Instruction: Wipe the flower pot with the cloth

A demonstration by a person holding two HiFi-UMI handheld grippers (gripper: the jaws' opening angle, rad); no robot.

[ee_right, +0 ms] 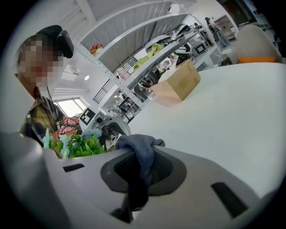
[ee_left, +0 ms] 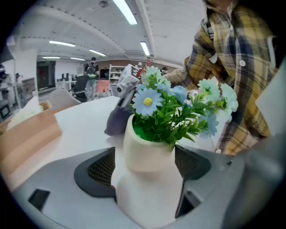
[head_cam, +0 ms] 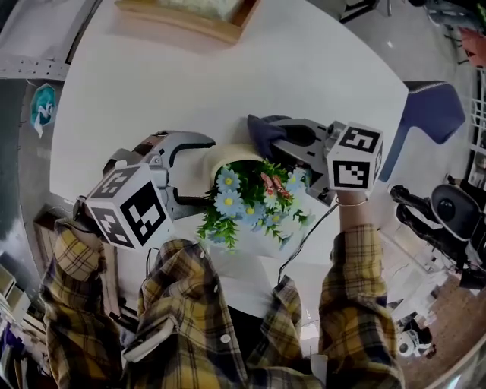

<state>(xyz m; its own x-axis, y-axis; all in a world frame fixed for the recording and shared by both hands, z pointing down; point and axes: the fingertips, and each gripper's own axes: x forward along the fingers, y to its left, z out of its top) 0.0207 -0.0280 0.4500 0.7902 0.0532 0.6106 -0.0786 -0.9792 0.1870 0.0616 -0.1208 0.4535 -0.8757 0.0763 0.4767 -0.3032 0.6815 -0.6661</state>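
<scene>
A cream flower pot (head_cam: 228, 157) with blue flowers and green leaves (head_cam: 250, 201) is tipped toward me over the white table (head_cam: 326, 68). My left gripper (head_cam: 199, 171) is shut on the pot's body; in the left gripper view the pot (ee_left: 147, 152) fills the gap between the jaws. My right gripper (head_cam: 277, 139) is shut on a dark grey-blue cloth (head_cam: 262, 133), which lies against the pot's far side. The cloth (ee_right: 140, 150) is bunched between the jaws in the right gripper view, with the flowers (ee_right: 76, 145) just to its left. In the left gripper view the cloth (ee_left: 118, 120) shows behind the pot.
A wooden box (head_cam: 190, 15) sits at the table's far edge, also seen as the box (ee_right: 178, 82) in the right gripper view. A blue chair (head_cam: 429, 114) stands off the table's right side. A cable (head_cam: 304, 239) hangs from my right gripper near the front edge.
</scene>
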